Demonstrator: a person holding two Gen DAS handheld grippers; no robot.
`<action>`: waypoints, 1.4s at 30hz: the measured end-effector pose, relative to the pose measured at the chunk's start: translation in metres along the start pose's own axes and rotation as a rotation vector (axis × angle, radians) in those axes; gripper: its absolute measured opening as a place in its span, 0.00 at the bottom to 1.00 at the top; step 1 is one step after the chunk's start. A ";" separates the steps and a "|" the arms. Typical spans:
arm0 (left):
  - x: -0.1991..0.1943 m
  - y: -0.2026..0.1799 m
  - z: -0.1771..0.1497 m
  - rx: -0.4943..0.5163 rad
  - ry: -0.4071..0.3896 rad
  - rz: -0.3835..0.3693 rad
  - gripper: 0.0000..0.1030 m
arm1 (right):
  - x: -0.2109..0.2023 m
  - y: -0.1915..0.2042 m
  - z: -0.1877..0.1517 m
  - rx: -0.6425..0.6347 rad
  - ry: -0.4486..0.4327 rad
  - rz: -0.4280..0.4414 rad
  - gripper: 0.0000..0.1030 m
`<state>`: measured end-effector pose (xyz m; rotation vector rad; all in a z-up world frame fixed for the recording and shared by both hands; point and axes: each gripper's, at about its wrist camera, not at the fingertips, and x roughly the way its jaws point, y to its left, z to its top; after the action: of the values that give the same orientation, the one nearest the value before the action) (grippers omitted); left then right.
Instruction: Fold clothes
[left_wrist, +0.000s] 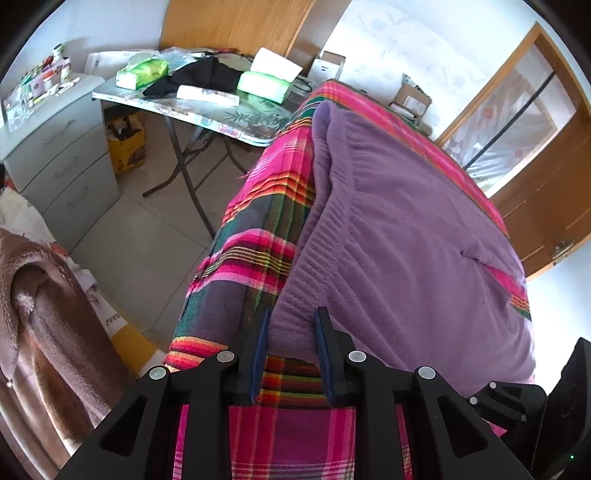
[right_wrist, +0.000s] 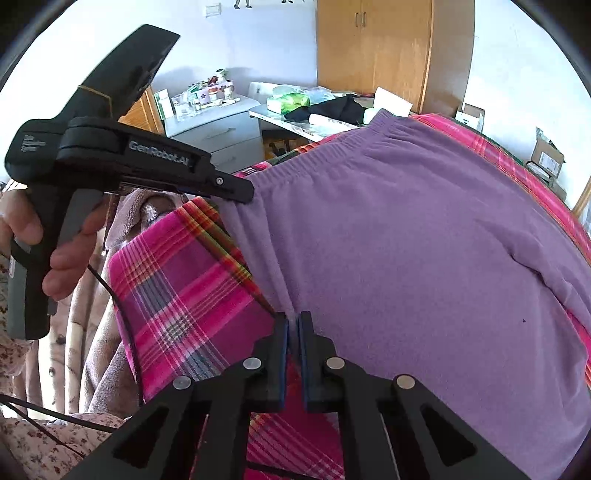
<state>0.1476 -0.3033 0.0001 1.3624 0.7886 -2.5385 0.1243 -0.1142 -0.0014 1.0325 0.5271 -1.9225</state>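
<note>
Purple fleece garment on a plaid-covered surface, both grippers clamped on its near edge.

Plaid cloth: pink, green and orange checks, spread under and ahead of both sets of fingers. Purple garment: lies flat on the plaid cloth, running away from the fingertips, ribbed band along its left side in the left wrist view. Folding table: well beyond the fingers, up and to the left, carrying green tissue packs and a black cloth. Left gripper: jaws narrowed, pads pressing a thick fold of the garment's edge between them. Right gripper: jaws almost together, pinching a thin edge of the garment. A hand holds the left gripper's handle, left of the right fingers.
</note>
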 end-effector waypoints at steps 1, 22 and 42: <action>0.001 0.000 0.001 -0.004 0.005 0.001 0.25 | -0.001 -0.001 0.001 -0.001 0.000 0.007 0.09; -0.074 -0.044 0.089 0.114 -0.075 0.203 0.27 | -0.168 -0.160 0.070 0.134 -0.124 -0.120 0.23; 0.077 -0.159 0.206 0.503 0.047 0.158 0.34 | -0.048 -0.331 0.127 0.230 0.032 -0.171 0.37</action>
<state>-0.1059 -0.2665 0.0897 1.5446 0.0292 -2.6857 -0.1994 -0.0009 0.0990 1.1976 0.4305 -2.1588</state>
